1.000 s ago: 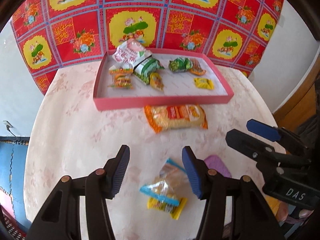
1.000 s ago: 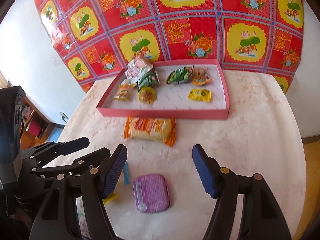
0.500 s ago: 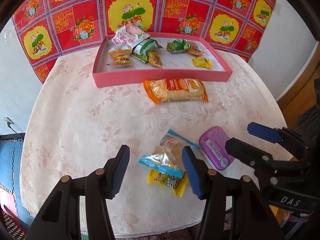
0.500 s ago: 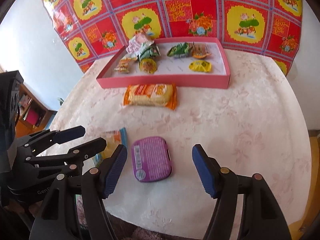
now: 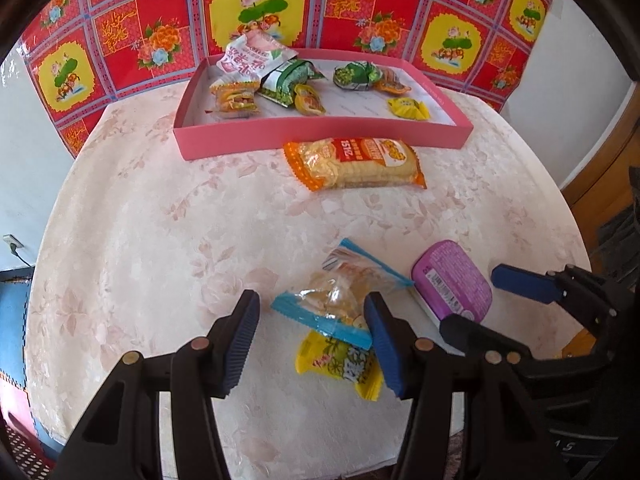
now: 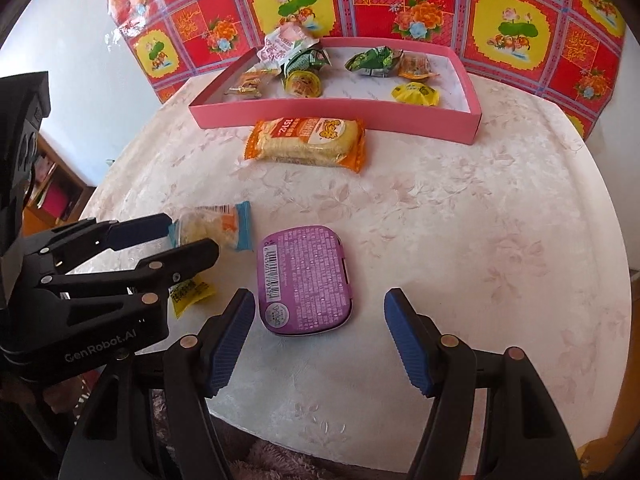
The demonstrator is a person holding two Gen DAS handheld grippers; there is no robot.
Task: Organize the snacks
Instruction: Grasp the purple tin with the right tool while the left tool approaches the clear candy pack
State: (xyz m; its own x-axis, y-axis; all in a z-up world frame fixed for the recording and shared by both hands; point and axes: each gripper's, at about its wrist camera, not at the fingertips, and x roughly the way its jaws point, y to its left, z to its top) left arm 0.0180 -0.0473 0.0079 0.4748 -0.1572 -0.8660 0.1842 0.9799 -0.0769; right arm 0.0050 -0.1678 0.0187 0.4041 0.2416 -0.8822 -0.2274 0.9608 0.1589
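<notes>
A clear snack bag with blue ends (image 5: 340, 300) (image 6: 218, 230) lies near the table's front, overlapping a yellow packet (image 5: 340, 364) (image 6: 190, 292). My left gripper (image 5: 312, 340) (image 6: 188, 236) hovers open just above them, its blue pads on either side of the blue-ended bag without pressing it. A purple flat box (image 6: 304, 280) (image 5: 450, 284) lies to the right. My right gripper (image 6: 320, 340) (image 5: 476, 304) is open around its near end, not touching. An orange cracker pack (image 5: 354, 162) (image 6: 308, 144) lies in front of the pink tray (image 5: 320, 138) (image 6: 340, 118).
The pink tray holds several small packets in green, yellow, orange and pink-white wrappers. The round table (image 5: 140, 240) has a pale floral cloth; its near edge lies just below both grippers. A red and yellow patterned sheet (image 5: 340, 8) hangs behind the tray.
Both grippers have come down toward the table's front, so the blue-ended bag and the purple box now sit further up between their fingers. Neither gripper's opening has changed.
</notes>
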